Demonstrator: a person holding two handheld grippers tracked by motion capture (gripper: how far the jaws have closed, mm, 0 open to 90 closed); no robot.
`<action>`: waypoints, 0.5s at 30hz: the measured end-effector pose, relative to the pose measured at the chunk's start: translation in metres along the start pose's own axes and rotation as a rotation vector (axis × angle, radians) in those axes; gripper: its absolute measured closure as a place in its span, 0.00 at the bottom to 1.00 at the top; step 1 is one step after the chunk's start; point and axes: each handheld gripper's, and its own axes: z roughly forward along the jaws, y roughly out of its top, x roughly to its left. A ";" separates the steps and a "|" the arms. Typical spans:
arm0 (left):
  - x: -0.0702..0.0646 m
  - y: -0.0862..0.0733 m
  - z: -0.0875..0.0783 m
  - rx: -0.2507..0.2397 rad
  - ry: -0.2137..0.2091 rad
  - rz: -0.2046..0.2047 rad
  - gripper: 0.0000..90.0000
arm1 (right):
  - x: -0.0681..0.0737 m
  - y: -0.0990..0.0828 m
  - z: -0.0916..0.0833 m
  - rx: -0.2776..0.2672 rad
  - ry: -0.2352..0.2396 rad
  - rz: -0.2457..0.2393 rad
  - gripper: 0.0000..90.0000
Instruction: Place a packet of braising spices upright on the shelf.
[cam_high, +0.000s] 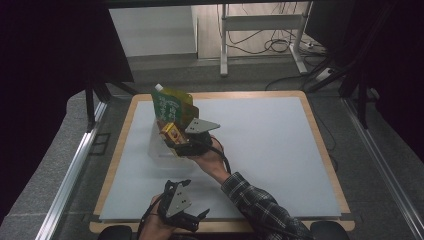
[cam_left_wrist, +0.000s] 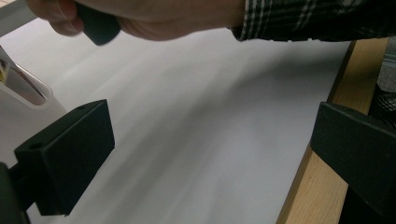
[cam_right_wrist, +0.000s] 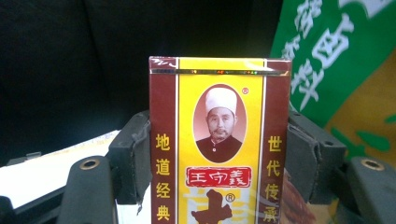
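Clearly the risk sat at the clear container (cam_high: 159, 150) near the table's left-middle, where a green spouted pouch (cam_high: 172, 106) already stood upright, leaning a little. The right gripper (cam_high: 176, 141) was clamped on a red-and-yellow box (cam_high: 171, 132), its pads (cam_right_wrist: 133, 154) pressed against both narrow sides of the carton (cam_right_wrist: 219, 144) in the right gripper view, the box upright and the pouch (cam_right_wrist: 341, 60) close behind on its right. From the high view the box hovered at the container's rim, just in front of the pouch; whether it had already touched the rim I could not tell.

Further right and nearer the person, the left gripper (cam_high: 182, 216) rested at the front edge of the white table (cam_high: 280, 150), jaws wide apart with nothing between them, well clear of the container.

Judging from this, the box could catch the rim or nudge the pouch and tip it over, since the space beside it looked tight. The light container might also slide, as nothing steadied it. A grip only on the narrow sides could let the box twist if a corner snagged.
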 end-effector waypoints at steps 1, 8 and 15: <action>0.000 0.000 0.000 0.000 0.000 -0.001 0.00 | 0.000 -0.002 0.000 0.005 -0.002 0.001 0.36; 0.000 0.000 0.000 0.003 -0.001 0.001 0.00 | -0.002 -0.013 -0.005 -0.017 -0.013 0.025 0.35; -0.001 0.000 0.001 -0.001 -0.002 -0.006 0.00 | 0.002 -0.019 -0.014 0.011 -0.012 -0.041 0.36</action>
